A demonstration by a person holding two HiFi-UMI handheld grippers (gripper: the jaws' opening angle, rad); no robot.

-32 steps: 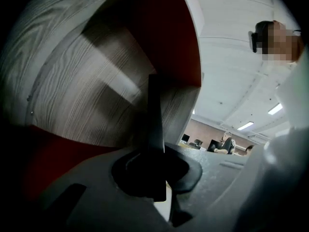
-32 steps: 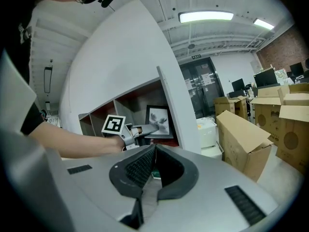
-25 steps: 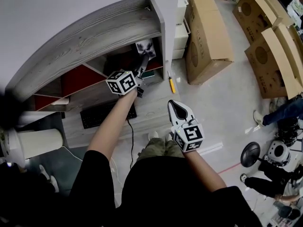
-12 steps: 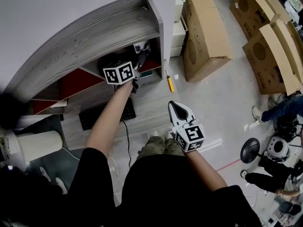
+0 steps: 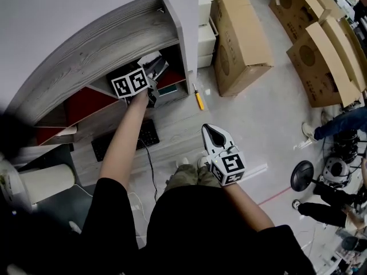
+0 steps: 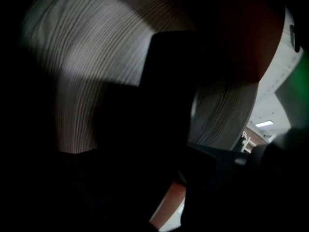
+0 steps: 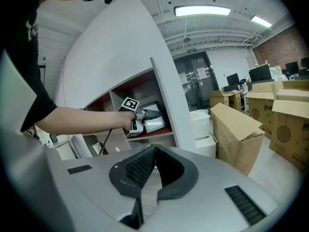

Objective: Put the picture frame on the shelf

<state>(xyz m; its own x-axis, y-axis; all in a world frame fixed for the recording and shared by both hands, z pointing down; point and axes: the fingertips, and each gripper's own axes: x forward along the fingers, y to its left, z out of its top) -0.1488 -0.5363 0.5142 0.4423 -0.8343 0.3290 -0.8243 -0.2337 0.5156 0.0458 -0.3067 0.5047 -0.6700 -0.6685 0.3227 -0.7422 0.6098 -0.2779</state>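
The picture frame (image 5: 148, 59) stands in the right-hand compartment of the grey wooden shelf (image 5: 103, 39), on its red board. My left gripper (image 5: 155, 69) reaches into that compartment, and its jaws are opening around the frame. In the left gripper view the frame (image 6: 164, 105) is a dark upright shape, with a strip of red board showing between it and the right finger (image 6: 217, 161). The right gripper view shows the left gripper (image 7: 143, 118) at the frame (image 7: 157, 111) inside the shelf (image 7: 166, 95). My right gripper (image 5: 216, 135) hangs shut and empty, low over the floor (image 7: 154, 148).
A yellow-handled screwdriver (image 5: 198, 99) and a black keyboard (image 5: 123, 141) lie on the desk below the shelf. Cardboard boxes (image 5: 241, 33) stand to the right on the floor. A white cylinder (image 5: 43, 182) is at the left. A person's legs (image 5: 338, 128) show at the right edge.
My left gripper has pushed further up into the shelf compartment with the frame, and its jaws have spread. The right gripper has stayed where it was.
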